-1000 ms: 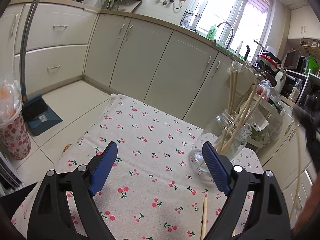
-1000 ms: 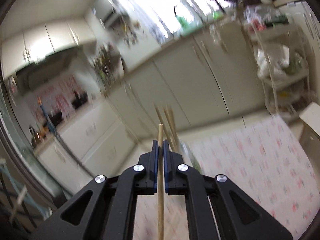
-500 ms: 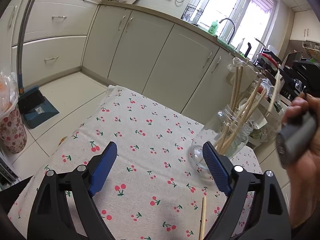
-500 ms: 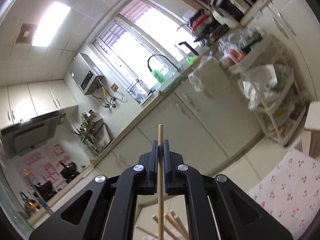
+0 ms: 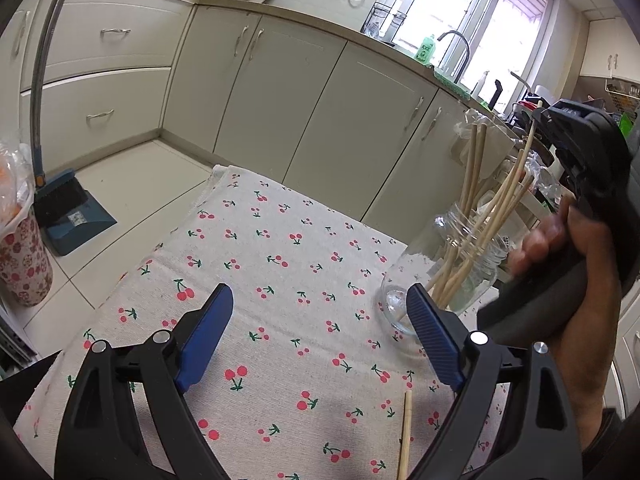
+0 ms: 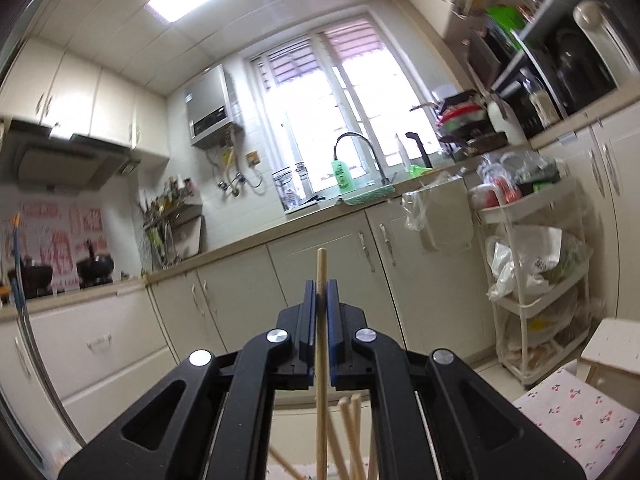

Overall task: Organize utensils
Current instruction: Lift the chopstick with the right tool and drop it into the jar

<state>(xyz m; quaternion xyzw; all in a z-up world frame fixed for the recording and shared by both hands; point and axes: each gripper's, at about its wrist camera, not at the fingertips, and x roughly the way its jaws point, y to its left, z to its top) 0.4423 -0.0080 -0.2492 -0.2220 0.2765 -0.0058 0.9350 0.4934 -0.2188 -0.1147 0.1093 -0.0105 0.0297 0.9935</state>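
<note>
Clamping a single wooden chopstick (image 6: 320, 344) between its blue pads, the right gripper (image 6: 319, 300) has its jaws closed on the shaft, which stands upright with its tip above the fingers. Seen from the left wrist, that chopstick's lower end reaches into the glass jar (image 5: 444, 272) at the right, among the other chopsticks (image 5: 476, 208) leaning there. The left gripper (image 5: 320, 340) hovers low over the cherry-print tablecloth (image 5: 280, 248), jaws spread wide and holding nothing. One loose chopstick (image 5: 405, 436) lies flat on the cloth at the near edge, just inside the right-hand finger. Cream cabinets (image 5: 312, 104) line the far side.
</note>
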